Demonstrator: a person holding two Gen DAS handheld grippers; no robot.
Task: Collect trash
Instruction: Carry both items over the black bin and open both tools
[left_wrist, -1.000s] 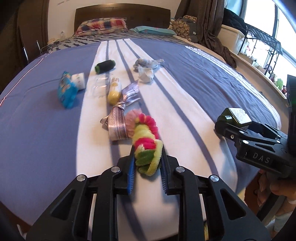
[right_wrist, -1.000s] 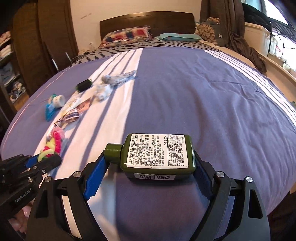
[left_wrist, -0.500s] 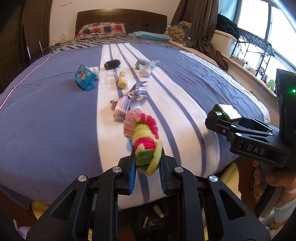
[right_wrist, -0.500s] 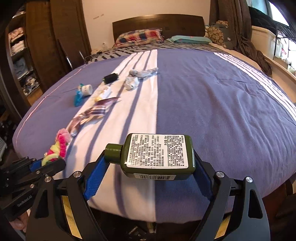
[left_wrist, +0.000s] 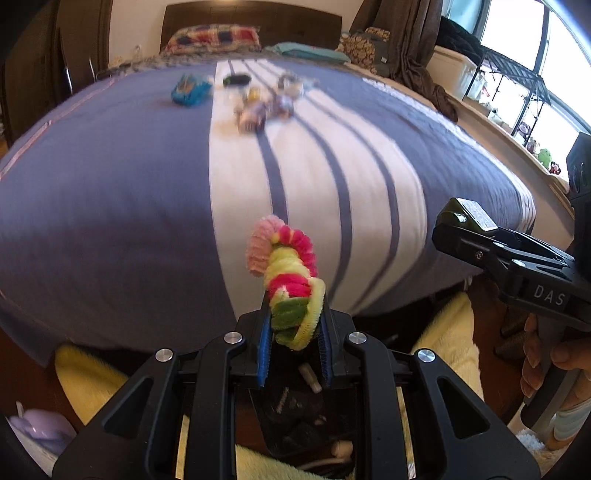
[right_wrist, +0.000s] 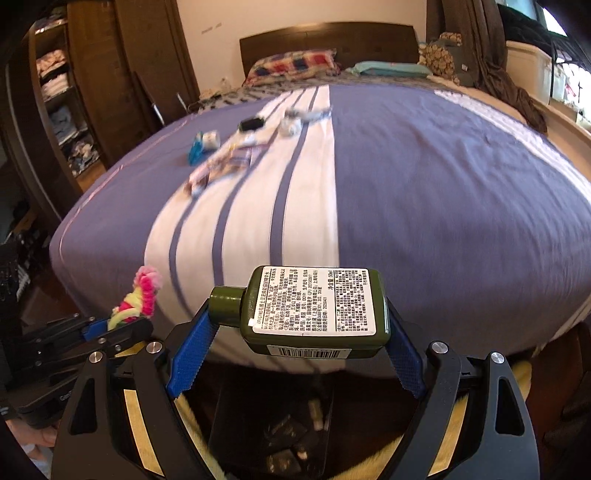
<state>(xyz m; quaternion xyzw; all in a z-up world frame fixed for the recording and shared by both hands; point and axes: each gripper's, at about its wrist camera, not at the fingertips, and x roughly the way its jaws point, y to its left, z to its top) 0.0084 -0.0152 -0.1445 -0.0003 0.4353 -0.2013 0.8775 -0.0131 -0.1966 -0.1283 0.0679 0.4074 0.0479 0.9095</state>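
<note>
Pinching the lower end of a fuzzy braided rope (left_wrist: 286, 280) of pink, yellow and green, the left gripper (left_wrist: 291, 332) has its blue pads pressed in on the soft pile while the rest of the braid stands up free above the fingers. It looks very light and limp, so the hold should be secure, though I would expect the loose end to flop and catch on a rim when let go. The right gripper (right_wrist: 295, 332) is clamped on a small dark green bottle (right_wrist: 314, 310), held lying sideways with its cap (right_wrist: 226, 305) to the left against one blue pad and its base against the other. That end-to-end hold on hard, smooth plastic seems the slippier of the two; a hold across the flat faces would likely be surer. Both grippers hang past the foot of the bed (right_wrist: 443, 184), above a dark bin (right_wrist: 273, 435) on the floor with bits of rubbish already in it and a yellow rug (left_wrist: 85, 373) around it. More small things remain far up the striped cover, among them a blue packet (left_wrist: 188, 90) and a black tube (left_wrist: 236, 79), too blurred to name further. The bottle's white label carries dense Chinese print, a "50ml" mark and a barcode below; I cannot read a brand with confidence. The right gripper's side shows "DAS" in the left view.
</note>
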